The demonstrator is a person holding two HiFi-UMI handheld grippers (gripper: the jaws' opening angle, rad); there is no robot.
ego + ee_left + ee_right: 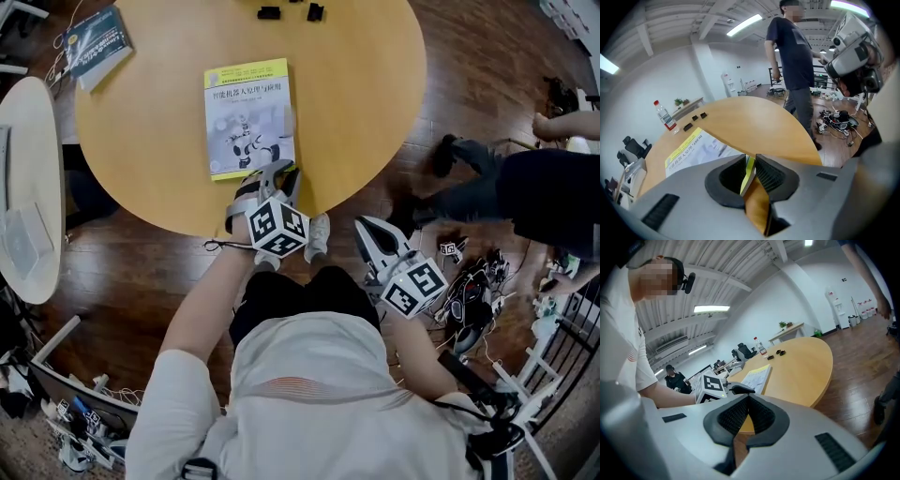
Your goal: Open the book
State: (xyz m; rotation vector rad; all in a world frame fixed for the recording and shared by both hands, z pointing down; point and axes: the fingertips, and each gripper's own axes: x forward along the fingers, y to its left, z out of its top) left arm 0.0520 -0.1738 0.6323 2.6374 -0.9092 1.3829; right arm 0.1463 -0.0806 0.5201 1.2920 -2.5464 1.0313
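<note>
A closed book [248, 117] with a yellow-and-white cover lies on the round wooden table [366, 94], its near edge close to the table's rim. My left gripper [281, 172] sits at the book's near right corner. In the left gripper view the yellow-green cover edge [749, 169] stands pinched between the two black pads, lifted off the white pages [693, 150]. My right gripper [367, 228] hangs off the table to the right, over the floor. Its pads [759, 414] meet with nothing between them, and it looks toward the book [757, 376].
A second book [94, 42] lies at the table's far left edge, and small black parts [269, 12] and a water bottle [664, 116] stand at the far side. A white table [28, 187] is to the left. A person [525, 192] and floor cables [473, 291] are on the right.
</note>
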